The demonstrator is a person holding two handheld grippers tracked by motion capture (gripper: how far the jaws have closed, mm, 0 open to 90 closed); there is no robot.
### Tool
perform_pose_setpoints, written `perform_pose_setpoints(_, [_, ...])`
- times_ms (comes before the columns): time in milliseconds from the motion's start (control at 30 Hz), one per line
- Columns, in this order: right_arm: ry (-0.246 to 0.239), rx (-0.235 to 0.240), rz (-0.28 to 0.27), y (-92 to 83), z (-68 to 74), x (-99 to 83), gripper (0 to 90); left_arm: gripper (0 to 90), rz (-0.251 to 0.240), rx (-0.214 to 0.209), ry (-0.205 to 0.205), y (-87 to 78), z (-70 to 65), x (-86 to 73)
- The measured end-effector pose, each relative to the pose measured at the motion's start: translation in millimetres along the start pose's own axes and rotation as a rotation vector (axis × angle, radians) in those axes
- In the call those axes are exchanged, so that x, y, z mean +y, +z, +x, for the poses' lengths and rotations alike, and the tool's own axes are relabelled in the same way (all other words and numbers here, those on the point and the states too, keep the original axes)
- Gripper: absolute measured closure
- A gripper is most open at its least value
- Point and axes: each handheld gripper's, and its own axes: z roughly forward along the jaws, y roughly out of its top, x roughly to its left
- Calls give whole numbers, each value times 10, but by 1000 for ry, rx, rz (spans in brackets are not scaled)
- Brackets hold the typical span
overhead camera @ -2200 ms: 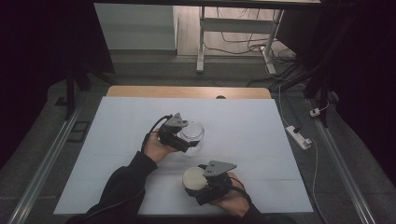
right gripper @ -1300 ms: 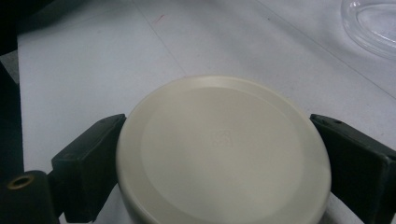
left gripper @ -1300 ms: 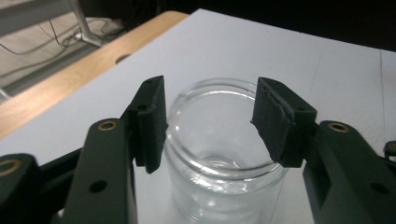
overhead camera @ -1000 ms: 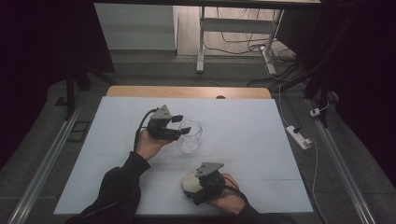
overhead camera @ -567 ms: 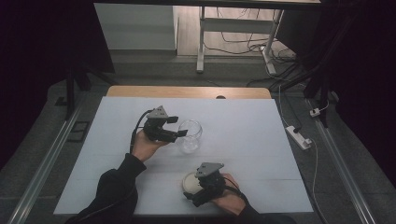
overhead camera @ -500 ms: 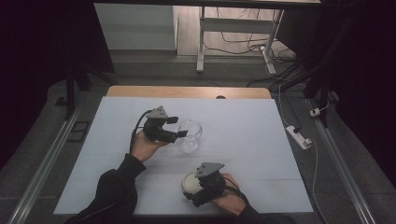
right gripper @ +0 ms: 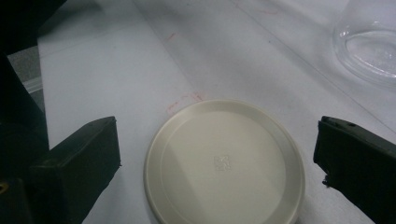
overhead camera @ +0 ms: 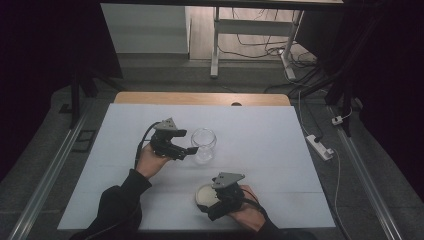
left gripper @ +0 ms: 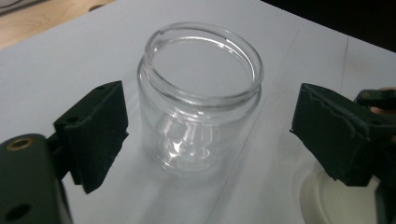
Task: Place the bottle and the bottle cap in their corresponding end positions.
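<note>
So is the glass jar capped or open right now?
Open: the glass jar shows a bare rim, and the cream lid lies flat on the table apart.

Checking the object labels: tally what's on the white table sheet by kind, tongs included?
Clear glass jar, open, upright: 1
Cream lid, lying flat: 1
Tongs, both open, left tongs around the jar without touching, right tongs either side of the lid: 2
Total: 4

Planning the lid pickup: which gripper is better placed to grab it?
Right. The right gripper has its open jaws either side of the lid; the left gripper brackets the jar.
</note>
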Motion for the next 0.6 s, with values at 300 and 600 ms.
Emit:
perform_pose_setpoints(300, [11, -2, -24, -103, -22, 12, 6, 70, 29, -6, 10, -47, -113, -62])
perform_pose_setpoints(600, [22, -21, -42, -235, -82, 4, 6, 35, 38, 2, 14, -121, -236, -149])
